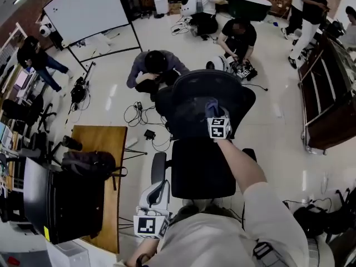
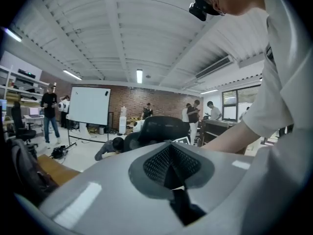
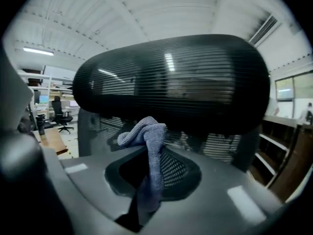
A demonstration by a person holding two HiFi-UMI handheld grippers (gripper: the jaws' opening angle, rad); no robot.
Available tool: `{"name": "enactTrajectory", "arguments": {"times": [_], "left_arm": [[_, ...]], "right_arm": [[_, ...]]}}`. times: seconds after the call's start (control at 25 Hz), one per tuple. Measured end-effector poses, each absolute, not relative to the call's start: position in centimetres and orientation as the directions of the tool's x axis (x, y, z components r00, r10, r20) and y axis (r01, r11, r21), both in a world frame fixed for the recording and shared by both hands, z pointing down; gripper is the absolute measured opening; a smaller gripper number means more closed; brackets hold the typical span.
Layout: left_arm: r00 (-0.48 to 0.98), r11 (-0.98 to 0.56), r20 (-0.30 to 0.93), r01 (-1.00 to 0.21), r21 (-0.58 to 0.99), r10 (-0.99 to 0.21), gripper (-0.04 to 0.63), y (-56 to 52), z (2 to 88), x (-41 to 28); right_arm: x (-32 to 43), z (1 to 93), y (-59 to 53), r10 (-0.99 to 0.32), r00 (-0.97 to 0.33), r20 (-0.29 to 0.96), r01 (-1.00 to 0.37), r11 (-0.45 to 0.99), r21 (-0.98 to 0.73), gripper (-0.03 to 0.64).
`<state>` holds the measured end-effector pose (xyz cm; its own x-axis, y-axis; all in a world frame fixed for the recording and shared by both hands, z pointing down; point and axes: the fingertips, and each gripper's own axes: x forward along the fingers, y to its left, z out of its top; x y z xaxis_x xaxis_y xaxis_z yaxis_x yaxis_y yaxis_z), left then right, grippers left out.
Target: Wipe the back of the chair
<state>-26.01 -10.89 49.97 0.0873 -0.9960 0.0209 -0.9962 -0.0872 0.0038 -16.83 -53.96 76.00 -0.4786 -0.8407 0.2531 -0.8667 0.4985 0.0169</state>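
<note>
Chair back (image 1: 189, 93) | right claw (image 3: 145, 192) clamps blue-grey cloth (image 3: 149, 141) before it | left claw (image 2: 172, 173) closed, empty

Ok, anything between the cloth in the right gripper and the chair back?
Nothing visible. The right gripper holds the cloth right up at the chair back, with nothing between them. Whether the cloth already touches the mesh cannot be told.
</note>
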Motion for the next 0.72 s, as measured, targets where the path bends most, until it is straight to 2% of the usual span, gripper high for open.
{"name": "enactTrajectory", "arguments": {"times": [0.2,0.36,0.52,0.6,0.72], "left_arm": [[0.27,-0.271,-0.041,-0.962,0.024,-0.962,0.152,-13.6,50.9,-20.2],[0.347,-0.347,-0.032,-0.937,0.025,-0.937,0.152,-15.5,51.3,-16.7],[0.304,-0.305,-0.021,-0.952,0.032,-0.952,0.152,-15.4,51.0,-16.8],[0.254,-0.255,-0.03,-0.967,0.024,-0.967,0.152,-14.5,50.6,-17.9],[0.157,-0.158,-0.031,-0.987,0.021,-0.987,0.152,-14.2,50.1,-19.5]], "right_arm": [[-0.9,78.2,-55.9,-0.91,-0.302,0.283,-0.95,0.311,-0.012,0.051],[2.1,78.3,-56.8,-0.913,-0.305,0.271,-0.95,0.31,-0.024,0.051],[-2.2,77.4,-55.0,-0.898,-0.372,0.235,-0.928,0.364,-0.079,0.051],[-8.8,77.1,-52.0,-0.85,-0.478,0.222,-0.878,0.473,-0.078,0.051],[-21.9,77.5,-47.1,-0.705,-0.676,0.216,-0.732,0.677,-0.079,0.051]]}}
